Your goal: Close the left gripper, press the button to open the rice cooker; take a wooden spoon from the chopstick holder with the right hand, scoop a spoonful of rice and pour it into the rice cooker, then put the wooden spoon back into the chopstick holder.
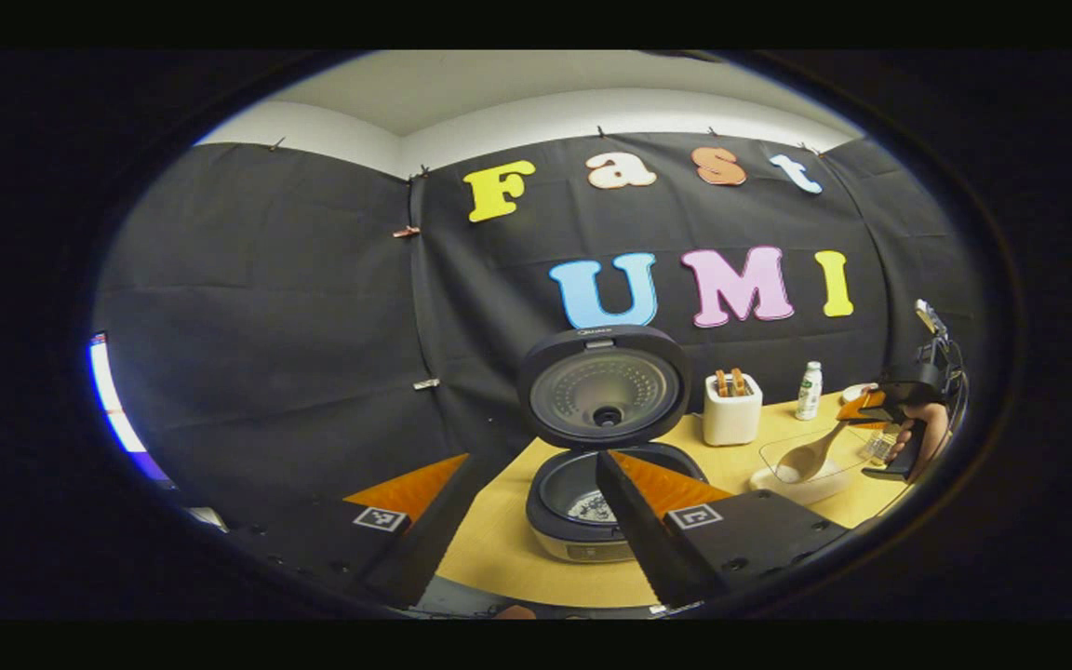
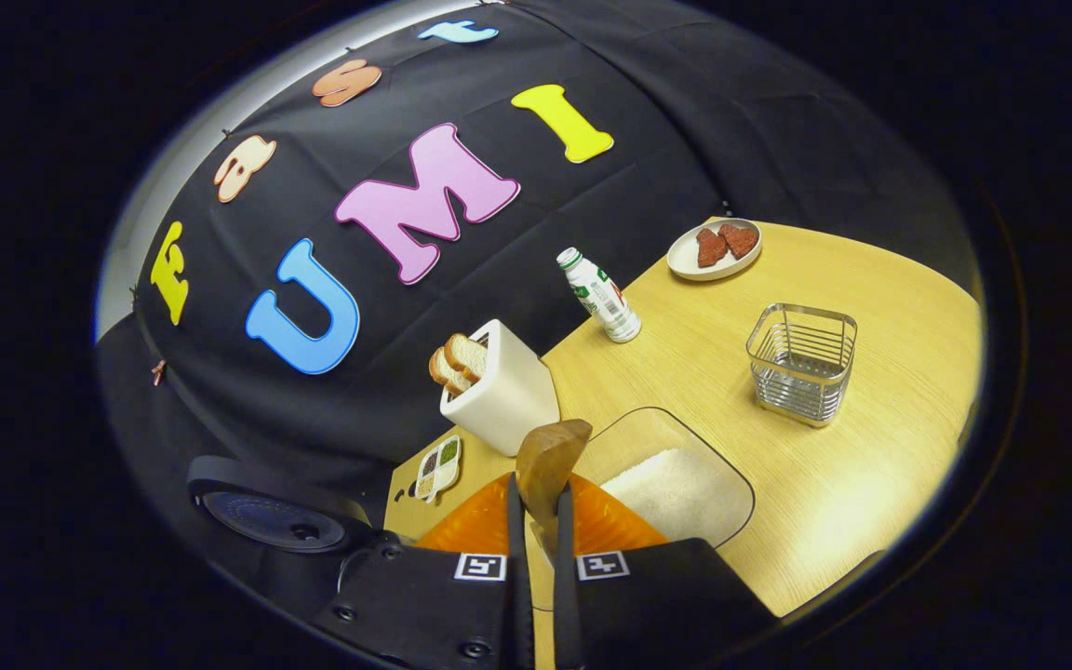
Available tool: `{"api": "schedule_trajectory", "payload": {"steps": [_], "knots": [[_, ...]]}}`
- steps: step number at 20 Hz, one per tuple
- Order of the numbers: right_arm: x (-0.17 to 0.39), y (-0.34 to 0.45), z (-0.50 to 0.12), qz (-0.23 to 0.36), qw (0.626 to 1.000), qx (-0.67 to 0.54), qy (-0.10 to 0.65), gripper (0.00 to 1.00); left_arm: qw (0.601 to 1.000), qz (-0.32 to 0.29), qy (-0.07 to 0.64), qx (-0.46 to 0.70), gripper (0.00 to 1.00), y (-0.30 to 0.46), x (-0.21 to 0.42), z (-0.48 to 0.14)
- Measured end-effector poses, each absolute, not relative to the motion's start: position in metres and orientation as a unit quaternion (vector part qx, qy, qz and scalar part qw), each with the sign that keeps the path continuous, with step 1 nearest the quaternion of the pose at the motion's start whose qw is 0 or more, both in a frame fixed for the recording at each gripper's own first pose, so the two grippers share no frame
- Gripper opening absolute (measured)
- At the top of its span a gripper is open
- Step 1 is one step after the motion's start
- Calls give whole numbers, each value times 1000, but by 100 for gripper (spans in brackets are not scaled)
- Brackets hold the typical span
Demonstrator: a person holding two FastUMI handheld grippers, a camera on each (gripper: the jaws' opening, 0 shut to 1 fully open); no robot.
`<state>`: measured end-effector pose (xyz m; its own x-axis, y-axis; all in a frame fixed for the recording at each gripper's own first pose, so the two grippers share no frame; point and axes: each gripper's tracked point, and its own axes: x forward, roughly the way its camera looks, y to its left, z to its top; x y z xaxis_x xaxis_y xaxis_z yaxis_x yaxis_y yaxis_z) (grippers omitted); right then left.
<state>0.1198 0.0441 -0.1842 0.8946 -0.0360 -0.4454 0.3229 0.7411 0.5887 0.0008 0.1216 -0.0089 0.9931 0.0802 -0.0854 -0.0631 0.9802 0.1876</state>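
Right claw (image 2: 536,521) clamped on the handle of one wooden spoon (image 2: 550,456), bowl held over the glass dish (image 2: 731,484) holding white rice (image 2: 676,489). Left claw (image 1: 536,521) fingers spread, gripping nothing, facing the one rice cooker (image 1: 592,512), lid (image 1: 603,386) raised, some rice visible in the pot. Risk: a tilted spoon could spill grains on the desk (image 2: 880,288) between dish and cooker. Counted: one wire chopstick holder (image 2: 801,363), one bottle (image 2: 601,296), one toaster (image 2: 502,391) with two bread slices, one plate (image 2: 715,251)
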Motion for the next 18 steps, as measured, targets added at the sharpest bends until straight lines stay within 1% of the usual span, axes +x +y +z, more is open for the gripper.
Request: {"api": "schedule_trajectory", "payload": {"steps": [7,11,18], "knots": [[124,59,-148,-77,908,366,187,13,995,34,42,87,87,121,4,-7],[129,89,-123,-41,908,374,184,13,995,38,39,83,87,125,4,-6],[136,161,-99,24,911,363,196,13,995,60,41,62,87,145,3,-9]]}}
